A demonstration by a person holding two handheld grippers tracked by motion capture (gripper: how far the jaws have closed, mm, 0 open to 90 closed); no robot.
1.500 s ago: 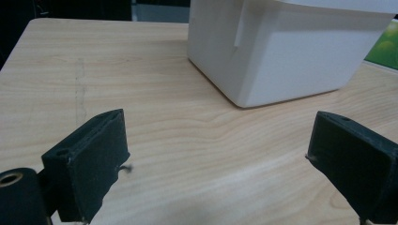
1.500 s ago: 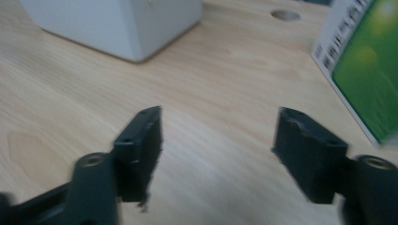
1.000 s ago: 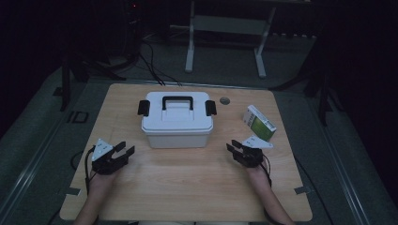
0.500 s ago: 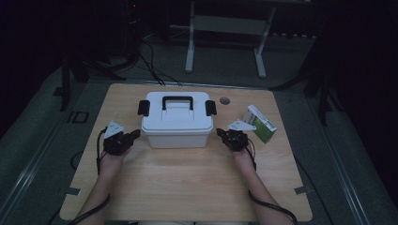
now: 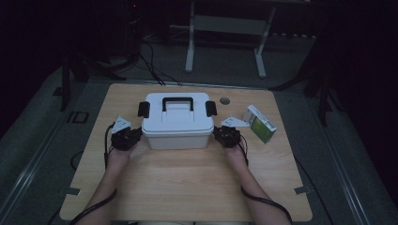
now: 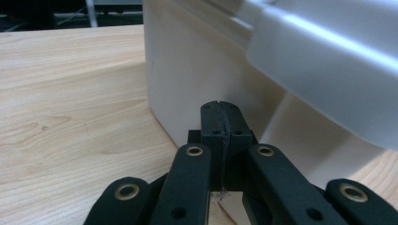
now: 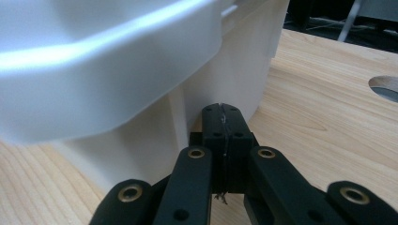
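Left gripper (image 5: 133, 137), jaws pressed together with nothing between them, tips just beside the lower left wall of the white lidded box (image 5: 176, 123); in the left gripper view (image 6: 219, 108) the joined tips point at that wall below the lid's rim. The box stands mid-desk (image 5: 187, 183), black handle (image 5: 178, 101) on top. Right gripper (image 5: 219, 136), jaws likewise pressed together and empty, at the box's lower right wall. A green-and-white carton (image 5: 259, 123) lies near the desk's right edge

Box (image 6: 197, 75) cut off at top and right in left gripper view; lid rim (image 7: 108, 61) blurred in right gripper view. Carton (image 5: 259, 123) print unreadable.
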